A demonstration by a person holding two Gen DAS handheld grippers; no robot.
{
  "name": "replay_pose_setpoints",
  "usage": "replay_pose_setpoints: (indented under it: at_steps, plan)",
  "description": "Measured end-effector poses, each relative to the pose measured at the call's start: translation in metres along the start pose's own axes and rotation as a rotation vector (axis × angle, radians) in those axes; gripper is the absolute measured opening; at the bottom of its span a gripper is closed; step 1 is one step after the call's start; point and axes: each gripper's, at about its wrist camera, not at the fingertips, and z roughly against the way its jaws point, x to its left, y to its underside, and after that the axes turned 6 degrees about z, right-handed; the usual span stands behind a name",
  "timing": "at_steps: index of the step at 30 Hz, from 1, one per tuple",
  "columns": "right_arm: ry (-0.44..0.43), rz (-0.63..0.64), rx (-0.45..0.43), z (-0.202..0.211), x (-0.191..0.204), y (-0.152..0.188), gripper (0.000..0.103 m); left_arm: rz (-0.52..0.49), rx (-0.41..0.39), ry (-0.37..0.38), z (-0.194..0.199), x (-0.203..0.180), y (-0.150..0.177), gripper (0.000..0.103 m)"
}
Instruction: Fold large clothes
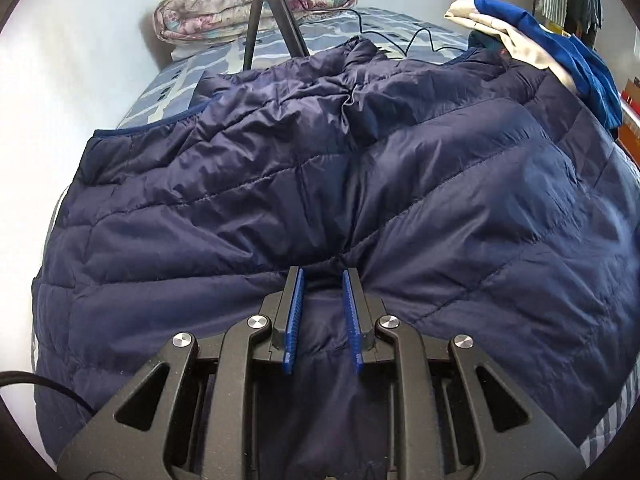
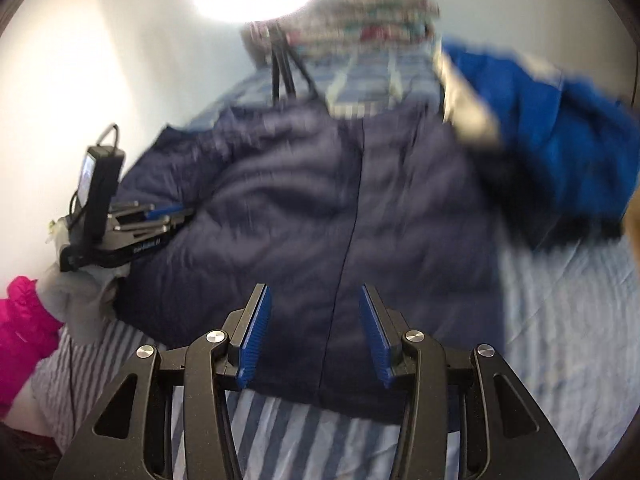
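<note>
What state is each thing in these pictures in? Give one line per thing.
Jacket: spread on the bed, puffy and wrinkled, not yet folded.
Left gripper: fingers close together, pinching a fold of the jacket.
Right gripper: fingers apart, nothing gripped, above the jacket's hem.
Blue garment: bunched in a heap at the jacket's far right.
Quilt: folded, stacked at the bed's far end.
Bed: covered with a striped sheet.

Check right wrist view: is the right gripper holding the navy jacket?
No, the right gripper stands open above the navy puffer jacket, with no fabric pinched between its blue pads.
</note>
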Motion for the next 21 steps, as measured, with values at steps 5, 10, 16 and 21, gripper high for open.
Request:
replay_pose_setpoints:
  at_steps: [5, 10, 16, 21]
  plan:
    - [-0.023, -0.100, -0.036, 0.012, -0.016, 0.029, 0.044, 0.038, -0.037, 0.057, 0.026, 0.006, -0.013, 0.020]
    - [0.043, -0.314, -0.096, 0.042, -0.042, 0.048, 0.049, 0.158, -0.100, 0.082, 0.035, 0.014, -0.053, 0.020]
    - [0.133, -0.524, -0.051, 0.048, -0.061, 0.067, 0.061, 0.193, -0.070, 0.038, -0.010, 0.007, -0.089, 0.020]
    - [0.091, -0.564, -0.006, 0.030, -0.064, 0.069, 0.061, 0.186, 0.041, 0.018, -0.063, 0.003, -0.085, 0.020]
